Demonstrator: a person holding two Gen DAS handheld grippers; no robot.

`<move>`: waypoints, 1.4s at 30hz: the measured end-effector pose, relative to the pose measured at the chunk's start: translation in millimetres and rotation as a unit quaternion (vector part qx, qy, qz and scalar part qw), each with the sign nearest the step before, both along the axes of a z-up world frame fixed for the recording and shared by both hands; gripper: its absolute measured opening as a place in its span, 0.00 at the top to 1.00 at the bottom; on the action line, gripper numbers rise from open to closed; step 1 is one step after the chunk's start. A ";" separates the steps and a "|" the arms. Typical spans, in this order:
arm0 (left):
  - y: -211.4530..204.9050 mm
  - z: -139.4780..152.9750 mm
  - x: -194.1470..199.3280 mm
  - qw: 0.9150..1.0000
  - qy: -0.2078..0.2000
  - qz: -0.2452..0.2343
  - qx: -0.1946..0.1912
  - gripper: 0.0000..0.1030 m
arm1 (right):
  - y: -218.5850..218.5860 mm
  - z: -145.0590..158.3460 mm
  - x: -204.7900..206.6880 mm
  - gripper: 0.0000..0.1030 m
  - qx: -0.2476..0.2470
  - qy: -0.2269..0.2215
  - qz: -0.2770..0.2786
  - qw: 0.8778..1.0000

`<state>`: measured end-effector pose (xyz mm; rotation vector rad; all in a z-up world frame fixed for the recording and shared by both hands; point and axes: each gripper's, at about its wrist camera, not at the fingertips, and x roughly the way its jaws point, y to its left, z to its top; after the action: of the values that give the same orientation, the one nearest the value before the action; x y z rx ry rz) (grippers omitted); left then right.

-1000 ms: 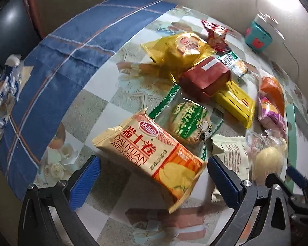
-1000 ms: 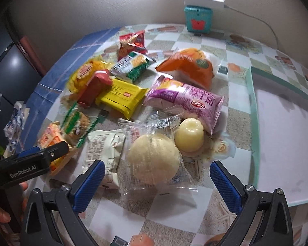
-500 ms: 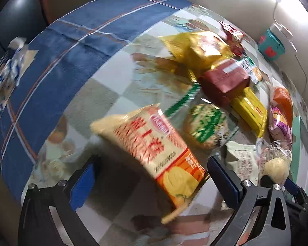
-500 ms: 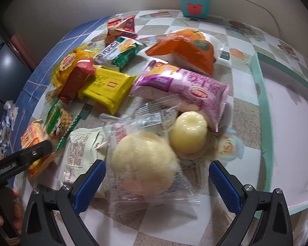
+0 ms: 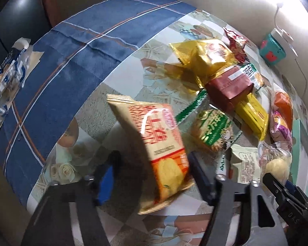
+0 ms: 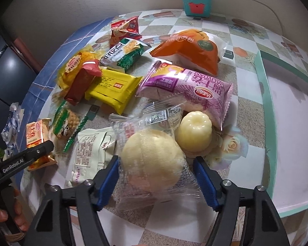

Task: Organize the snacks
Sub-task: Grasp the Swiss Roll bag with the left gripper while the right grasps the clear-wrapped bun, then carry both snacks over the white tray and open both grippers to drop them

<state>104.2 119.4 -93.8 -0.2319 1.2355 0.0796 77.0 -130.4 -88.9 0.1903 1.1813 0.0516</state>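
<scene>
Over the last second both grippers have narrowed from wide open, each around a different snack. In the left wrist view the left gripper [image 5: 152, 176] has drawn its blue pads in toward the orange Swiss roll packet [image 5: 154, 141], which now stands tilted in the lower centre of the frame with its far end raised toward the upper left, where before it lay flat on the desk [image 5: 104, 106]. That suggests the packet is caught and lifting, though blur hides whether both pads press it; the jaws stand about half closed around its lower end. The right wrist view shows the same packet [image 6: 36, 135] at the left edge, at the tip of the left gripper's finger.

The right gripper [image 6: 157, 176] has likewise come in around the pale round bun in clear wrap [image 6: 152, 162], bottom centre of its frame. Its pads sit just beside the wrapper on either side, partly closed; firm contact cannot be confirmed, and the bun looks to rest on the desk.

The sorting seems barely begun: the purple roll packet [image 6: 186, 88], orange bread bag [image 6: 186, 47], yellow packet [image 6: 113, 86] and small pudding cup [image 6: 195, 131] lie heaped mid-frame, while the green-rimmed tray [image 6: 264, 94] at right looks bare.
</scene>
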 end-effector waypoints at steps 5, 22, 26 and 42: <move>-0.2 0.7 -0.6 1.000 0.001 0.006 -0.003 0.54 | -1.6 1.3 -1.6 0.37 0.010 0.001 0.000 1.000; -15.0 58.9 -31.6 0.999 -0.030 0.021 0.004 0.58 | -15.9 36.1 -17.1 0.43 0.035 -0.014 -0.020 0.999; -33.2 81.2 -29.6 0.999 -0.048 0.013 0.004 0.58 | -25.6 49.6 -18.5 0.43 0.043 -0.024 -0.032 0.998; -179.0 129.4 7.2 0.993 -0.086 -0.081 0.011 0.58 | -106.7 89.0 -24.3 0.43 -0.025 -0.075 -0.115 0.990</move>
<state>111.4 -59.6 35.6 -0.1149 1.0772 -0.0663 52.7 -237.0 0.0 0.2725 1.0034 -0.1650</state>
